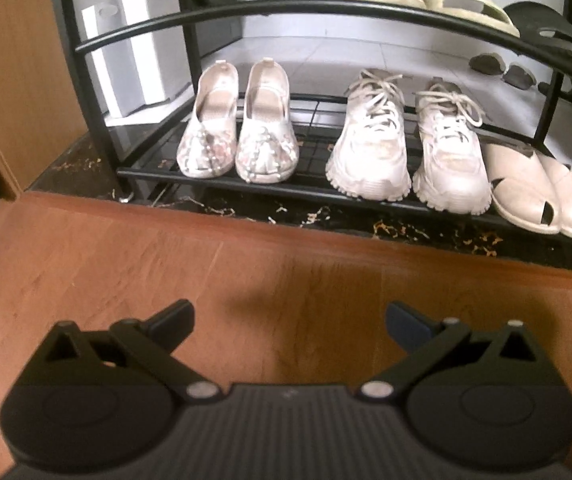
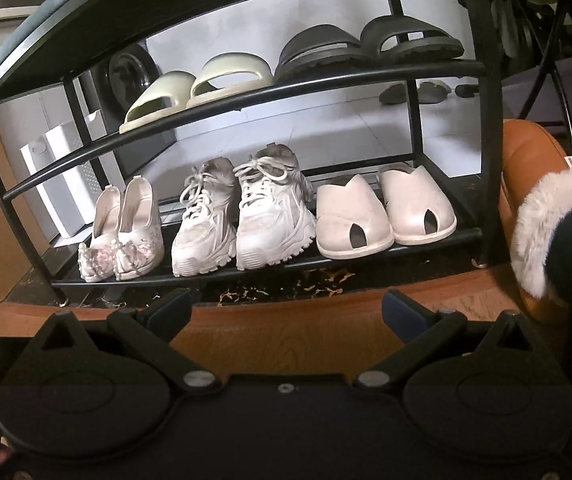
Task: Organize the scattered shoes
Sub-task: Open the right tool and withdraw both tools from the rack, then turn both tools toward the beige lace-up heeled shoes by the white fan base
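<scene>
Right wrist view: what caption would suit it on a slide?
Open right gripper facing a black shoe rack: slides above, white sneakers among three pairs below.

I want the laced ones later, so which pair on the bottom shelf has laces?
The white sneakers, the middle pair on the bottom shelf. The beaded flats left of them and the cut-out slip-ons on the right have no laces.
</scene>
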Motion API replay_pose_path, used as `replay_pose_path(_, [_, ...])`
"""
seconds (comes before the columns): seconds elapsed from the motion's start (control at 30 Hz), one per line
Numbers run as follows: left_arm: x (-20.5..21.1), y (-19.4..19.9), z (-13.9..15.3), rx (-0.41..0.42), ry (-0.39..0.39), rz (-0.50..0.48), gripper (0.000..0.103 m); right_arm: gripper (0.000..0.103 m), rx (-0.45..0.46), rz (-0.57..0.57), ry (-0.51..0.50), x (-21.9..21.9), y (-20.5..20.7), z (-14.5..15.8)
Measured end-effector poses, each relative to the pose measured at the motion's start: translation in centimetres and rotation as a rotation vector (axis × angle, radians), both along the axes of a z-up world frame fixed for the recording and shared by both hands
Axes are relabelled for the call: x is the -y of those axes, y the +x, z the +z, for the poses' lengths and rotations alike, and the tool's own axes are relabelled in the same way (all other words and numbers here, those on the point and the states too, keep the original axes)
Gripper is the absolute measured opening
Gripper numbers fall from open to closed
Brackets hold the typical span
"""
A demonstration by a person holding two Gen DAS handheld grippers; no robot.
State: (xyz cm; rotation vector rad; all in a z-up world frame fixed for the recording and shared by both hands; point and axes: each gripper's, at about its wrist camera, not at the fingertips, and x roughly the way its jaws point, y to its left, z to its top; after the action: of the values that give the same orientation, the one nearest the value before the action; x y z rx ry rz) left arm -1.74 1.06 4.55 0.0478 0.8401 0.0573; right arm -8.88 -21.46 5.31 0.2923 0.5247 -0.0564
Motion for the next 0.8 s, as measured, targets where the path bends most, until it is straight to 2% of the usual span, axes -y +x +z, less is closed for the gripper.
replay_pose_path(0.13, [-1.0,0.8,-0.6,-0.006,0.102,0.098,0.102,0.103,0.011,-0.009,0.036,0.3,0.1,-0.7])
replay_pose_path(0.2, [-3.1,1.3,-0.1,0.041,0.197,0.214,0.102,0.103,0.023,-0.025,0.080,0.8,0.1,-1.1])
replay_pose_path(0.27, [-4.8,1.4,0.6,0.090,0.267,0.316,0.102,0.103,0.054,-0.027,0.210,1.9,0.0,-1.4])
replay_pose_path(0.33, [-7.8,1.0,2.1,0.160,0.328,0.482,0.102,0.103,0.068,-0.005,0.325,2.5,-0.2,-1.6])
replay_pose_path(0.4, [-10.0,0.2,3.3,0.193,0.301,0.571,0.102,0.103,0.083,0.045,0.384,2.5,-0.4,-1.5])
replay_pose_path(0.47, [-13.8,-2.1,5.5,0.258,0.202,0.716,0.102,0.103,0.106,0.099,0.393,2.2,-0.7,-1.4])
replay_pose_path(0.57, [-17.0,-5.2,7.1,0.333,0.101,0.812,0.102,0.103,0.114,0.110,0.433,1.2,-1.5,-0.5])
replay_pose_path(0.7, [-21.5,-8.9,9.0,0.364,0.118,0.812,0.102,0.103,0.157,0.149,0.499,-1.8,-2.5,3.2])
replay_pose_path(0.8, [-23.6,-10.6,9.3,0.331,0.160,0.734,0.102,0.103,0.272,0.278,0.656,-7.0,-4.1,8.6])
